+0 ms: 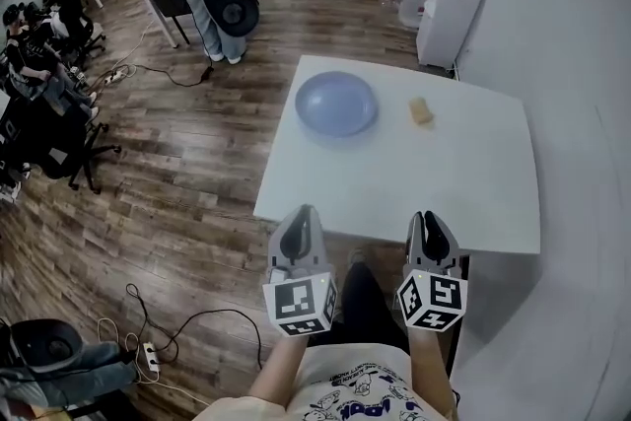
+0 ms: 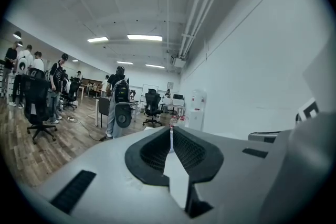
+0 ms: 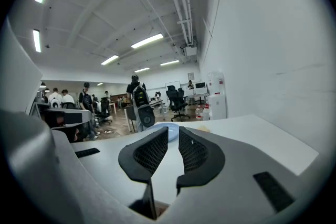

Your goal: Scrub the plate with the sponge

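Across the open office, a brown wood-plank floor (image 1: 177, 163) is spreading out around a white square table (image 1: 463, 202) that is standing against a pale wall. A white water dispenser (image 1: 452, 10) is standing on the floor beyond the table's far right corner.

At the table's near edge, the person is holding both grippers side by side, pointing toward the far side. The left gripper (image 1: 304, 212) is reaching over the near left part of the edge with its jaws pressed together and nothing between them. The right gripper (image 1: 431, 217) is hovering over the near edge further right, its jaws standing a narrow gap apart and holding nothing.

A round, shallow, pale blue plate (image 1: 336, 104) is lying on the far left part of the tabletop, well apart from both grippers. A small tan rectangular sponge (image 1: 421, 111) is resting on the table near the plate's right side, apart from it and untouched by either gripper.
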A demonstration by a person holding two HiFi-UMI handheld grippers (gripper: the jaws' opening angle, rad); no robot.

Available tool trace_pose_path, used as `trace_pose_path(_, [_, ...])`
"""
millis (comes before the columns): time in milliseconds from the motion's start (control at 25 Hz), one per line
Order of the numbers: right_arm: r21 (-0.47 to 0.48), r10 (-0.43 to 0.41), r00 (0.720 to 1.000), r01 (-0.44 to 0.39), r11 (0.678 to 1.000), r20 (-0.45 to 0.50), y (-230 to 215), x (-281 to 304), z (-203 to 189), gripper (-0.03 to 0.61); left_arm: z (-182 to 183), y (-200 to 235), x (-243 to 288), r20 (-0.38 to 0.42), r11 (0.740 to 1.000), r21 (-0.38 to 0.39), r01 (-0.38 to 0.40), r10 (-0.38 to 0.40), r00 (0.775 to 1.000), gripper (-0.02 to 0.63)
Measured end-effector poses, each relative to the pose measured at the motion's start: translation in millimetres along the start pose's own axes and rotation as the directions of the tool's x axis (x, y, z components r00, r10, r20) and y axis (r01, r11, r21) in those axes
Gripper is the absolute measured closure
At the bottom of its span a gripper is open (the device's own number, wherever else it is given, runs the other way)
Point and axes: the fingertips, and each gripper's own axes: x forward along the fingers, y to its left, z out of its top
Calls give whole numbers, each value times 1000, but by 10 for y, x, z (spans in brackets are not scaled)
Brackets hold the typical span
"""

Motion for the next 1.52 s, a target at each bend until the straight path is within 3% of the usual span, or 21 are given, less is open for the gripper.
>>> trace_pose_path(920, [22,51,993,-49,999,-111,-919,2376,273,528,59,-54,2278,-83,994,-23,-110,108,991,592])
trace_pose_path(1520, [27,56,959,-51,998,-276,-1276,2920,-147,528,-313,-65,2674,-227,990,-2,-138,134,965,592])
